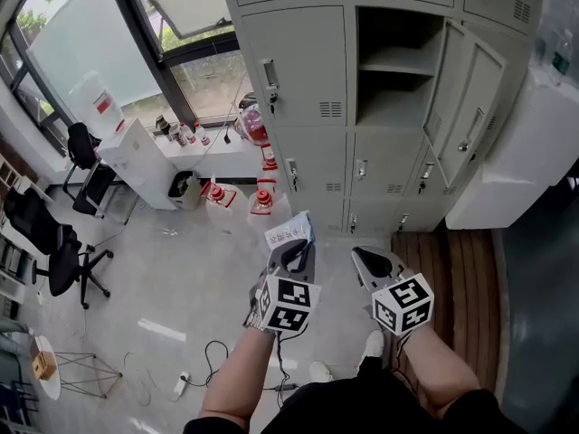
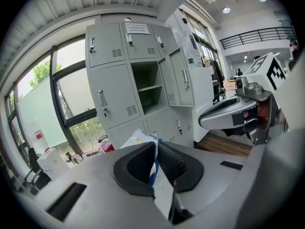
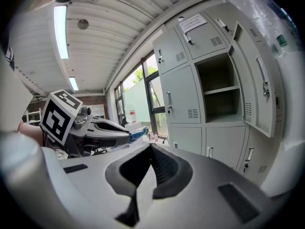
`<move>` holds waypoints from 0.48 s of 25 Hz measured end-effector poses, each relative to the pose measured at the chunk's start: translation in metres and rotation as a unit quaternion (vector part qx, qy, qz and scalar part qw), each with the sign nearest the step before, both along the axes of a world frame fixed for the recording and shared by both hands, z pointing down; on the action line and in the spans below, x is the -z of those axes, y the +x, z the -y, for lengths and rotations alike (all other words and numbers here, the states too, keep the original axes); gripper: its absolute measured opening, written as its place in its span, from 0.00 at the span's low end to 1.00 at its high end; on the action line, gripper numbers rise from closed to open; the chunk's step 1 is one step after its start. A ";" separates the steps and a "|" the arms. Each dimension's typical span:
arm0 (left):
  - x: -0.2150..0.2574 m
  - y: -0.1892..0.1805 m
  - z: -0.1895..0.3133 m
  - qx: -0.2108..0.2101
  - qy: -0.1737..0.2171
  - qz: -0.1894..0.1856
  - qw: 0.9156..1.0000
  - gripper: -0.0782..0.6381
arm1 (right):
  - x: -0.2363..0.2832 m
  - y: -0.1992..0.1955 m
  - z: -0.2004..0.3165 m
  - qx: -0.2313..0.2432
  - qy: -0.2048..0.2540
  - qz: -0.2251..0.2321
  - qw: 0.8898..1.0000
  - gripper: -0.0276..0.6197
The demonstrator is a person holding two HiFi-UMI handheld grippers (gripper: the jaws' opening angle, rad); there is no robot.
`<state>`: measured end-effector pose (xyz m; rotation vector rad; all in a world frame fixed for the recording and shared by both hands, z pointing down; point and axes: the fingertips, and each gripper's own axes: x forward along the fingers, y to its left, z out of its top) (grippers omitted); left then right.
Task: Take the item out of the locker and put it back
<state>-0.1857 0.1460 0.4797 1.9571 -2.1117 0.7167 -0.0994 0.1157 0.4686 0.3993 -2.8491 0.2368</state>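
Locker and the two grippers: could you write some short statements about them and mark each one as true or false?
1. The left gripper is closed on a flat packet. True.
2. The right gripper holds a bottle. False: its jaws are together with nothing between them.
3. One locker door stands open. True.
4. The packet lies on the shelf inside the open locker. False: it is in the left gripper, outside the locker, and no item shows on the shelf.

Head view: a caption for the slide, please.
Left gripper holds a packet before the open locker; right gripper shut, empty.
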 end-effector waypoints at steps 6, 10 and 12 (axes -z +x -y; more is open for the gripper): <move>0.000 0.010 0.010 -0.006 -0.001 0.000 1.000 0.15 | 0.000 0.009 0.009 -0.004 0.000 -0.002 1.000 0.12; 0.000 0.022 0.030 -0.012 0.000 0.000 1.000 0.15 | 0.003 0.019 0.030 -0.012 0.004 -0.001 1.000 0.12; 0.000 0.029 0.043 -0.016 -0.002 -0.001 1.000 0.15 | 0.005 0.025 0.044 -0.015 0.006 0.000 1.000 0.12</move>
